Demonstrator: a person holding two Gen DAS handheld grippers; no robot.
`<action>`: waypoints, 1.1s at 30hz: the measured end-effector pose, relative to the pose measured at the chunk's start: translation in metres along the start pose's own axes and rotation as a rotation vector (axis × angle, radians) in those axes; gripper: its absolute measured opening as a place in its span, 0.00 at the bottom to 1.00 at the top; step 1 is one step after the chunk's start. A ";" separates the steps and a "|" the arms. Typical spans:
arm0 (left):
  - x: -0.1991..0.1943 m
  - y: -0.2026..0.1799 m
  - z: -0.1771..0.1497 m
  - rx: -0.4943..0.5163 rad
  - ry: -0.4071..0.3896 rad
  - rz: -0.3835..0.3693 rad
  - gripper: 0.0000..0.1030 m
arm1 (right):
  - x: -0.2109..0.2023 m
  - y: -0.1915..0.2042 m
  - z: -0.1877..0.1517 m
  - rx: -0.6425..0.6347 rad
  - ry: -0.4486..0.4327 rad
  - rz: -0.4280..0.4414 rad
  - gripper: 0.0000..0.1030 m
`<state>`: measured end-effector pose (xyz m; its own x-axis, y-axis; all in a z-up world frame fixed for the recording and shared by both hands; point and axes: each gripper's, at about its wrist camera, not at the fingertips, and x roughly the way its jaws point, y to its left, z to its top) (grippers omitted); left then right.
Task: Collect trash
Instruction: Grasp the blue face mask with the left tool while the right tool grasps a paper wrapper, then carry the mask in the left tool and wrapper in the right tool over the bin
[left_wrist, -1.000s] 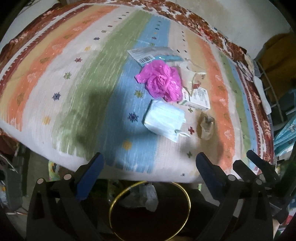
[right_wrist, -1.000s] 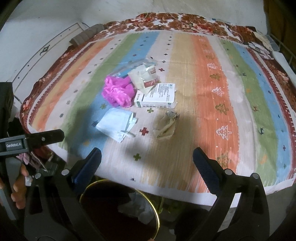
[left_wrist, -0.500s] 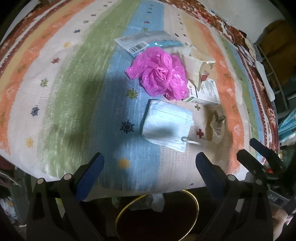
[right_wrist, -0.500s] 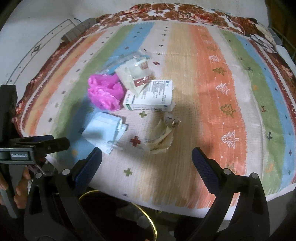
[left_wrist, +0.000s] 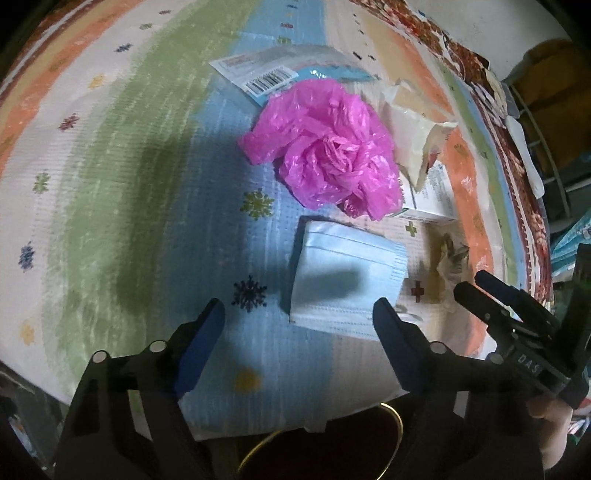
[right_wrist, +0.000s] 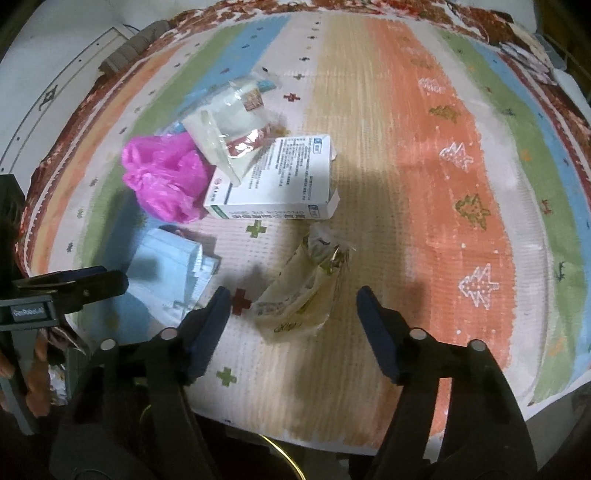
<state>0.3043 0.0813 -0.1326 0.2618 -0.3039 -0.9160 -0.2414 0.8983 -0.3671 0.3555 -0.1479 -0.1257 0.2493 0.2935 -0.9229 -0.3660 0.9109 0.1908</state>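
Striped bed cover (right_wrist: 369, 110) carries trash pile. Left tongs (left_wrist: 299, 321) apart, empty, above mask (left_wrist: 343, 280). Right tongs (right_wrist: 293, 306) apart, empty, over crumpled wrapper (right_wrist: 306, 291). Beyond: pink bag (left_wrist: 325, 147), box (right_wrist: 273, 181). Bin rim (left_wrist: 391, 417) below bed edge.

A striped patterned cloth (right_wrist: 424, 155) covers the table, dimly lit.

Dim light, soft shadows, fisheye-warped blurry edges.
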 end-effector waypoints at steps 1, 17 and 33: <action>0.004 0.000 0.001 0.009 0.007 -0.006 0.70 | 0.003 -0.001 0.001 0.006 0.005 0.003 0.57; 0.012 -0.013 0.007 0.071 0.046 -0.036 0.05 | 0.016 -0.002 0.004 -0.001 0.030 0.015 0.09; -0.063 -0.029 -0.009 0.119 -0.063 -0.060 0.03 | -0.047 0.026 -0.010 -0.112 -0.061 0.011 0.08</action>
<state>0.2864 0.0719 -0.0663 0.3311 -0.3411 -0.8798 -0.1125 0.9115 -0.3957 0.3254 -0.1413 -0.0811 0.2978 0.3240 -0.8980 -0.4659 0.8703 0.1595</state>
